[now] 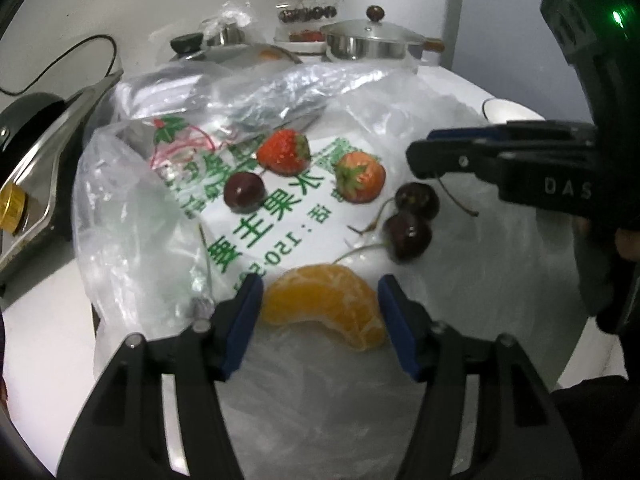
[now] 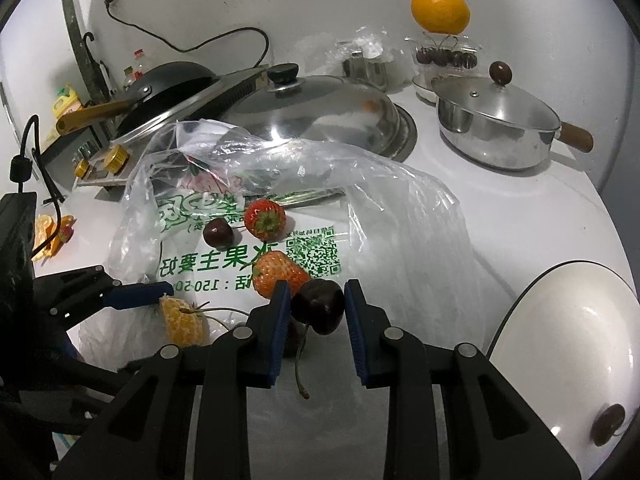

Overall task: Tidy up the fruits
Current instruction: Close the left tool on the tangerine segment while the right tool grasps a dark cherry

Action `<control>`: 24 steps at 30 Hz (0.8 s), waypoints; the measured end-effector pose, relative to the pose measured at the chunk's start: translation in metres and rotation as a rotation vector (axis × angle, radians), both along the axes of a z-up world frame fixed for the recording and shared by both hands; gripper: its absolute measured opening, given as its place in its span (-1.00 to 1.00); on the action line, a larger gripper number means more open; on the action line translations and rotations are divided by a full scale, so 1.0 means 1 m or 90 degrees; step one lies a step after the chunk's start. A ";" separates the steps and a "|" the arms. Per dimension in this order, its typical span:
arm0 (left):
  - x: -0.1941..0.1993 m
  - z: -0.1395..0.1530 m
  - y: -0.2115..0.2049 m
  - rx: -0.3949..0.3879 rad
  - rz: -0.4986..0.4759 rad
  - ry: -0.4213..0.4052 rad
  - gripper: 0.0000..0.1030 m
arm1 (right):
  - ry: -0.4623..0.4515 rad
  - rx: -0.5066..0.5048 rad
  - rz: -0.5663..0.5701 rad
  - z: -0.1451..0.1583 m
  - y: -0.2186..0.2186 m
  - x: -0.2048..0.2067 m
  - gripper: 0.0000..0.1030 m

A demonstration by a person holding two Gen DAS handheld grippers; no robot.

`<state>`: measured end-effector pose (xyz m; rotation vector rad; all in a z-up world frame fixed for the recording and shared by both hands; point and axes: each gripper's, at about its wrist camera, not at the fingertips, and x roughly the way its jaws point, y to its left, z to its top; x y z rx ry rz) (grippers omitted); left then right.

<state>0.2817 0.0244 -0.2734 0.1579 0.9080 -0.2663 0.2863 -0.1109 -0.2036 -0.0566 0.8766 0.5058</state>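
The cherry (image 2: 319,306) sits between the right gripper (image 2: 316,306)'s nearly closed pads above the plastic bag (image 2: 400,216); round and glossy, it could squirt out or bruise. The left gripper (image 1: 320,304), half open, straddles the orange segment (image 1: 326,304) at the bag's near edge without pressing it, and closing hard could burst it.

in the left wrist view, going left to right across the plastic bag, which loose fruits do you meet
lone cherry → left strawberry → orange segment piece → right strawberry → pair of cherries. The segment piece lies nearest the camera; its span overlaps both strawberries, so its place is taken by its middle.
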 end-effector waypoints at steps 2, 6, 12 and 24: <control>0.002 -0.001 0.000 -0.003 0.002 0.003 0.23 | 0.000 -0.004 -0.002 -0.002 -0.001 0.001 -0.43; 0.004 -0.002 0.000 -0.011 0.004 0.008 0.23 | 0.010 -0.007 -0.003 -0.009 -0.002 0.003 -0.42; 0.002 0.000 0.002 -0.008 0.007 0.006 0.13 | 0.025 -0.004 -0.009 -0.017 -0.005 0.007 -0.36; -0.007 0.010 0.004 -0.039 0.018 -0.010 0.08 | 0.019 0.003 -0.003 -0.011 -0.004 0.003 -0.43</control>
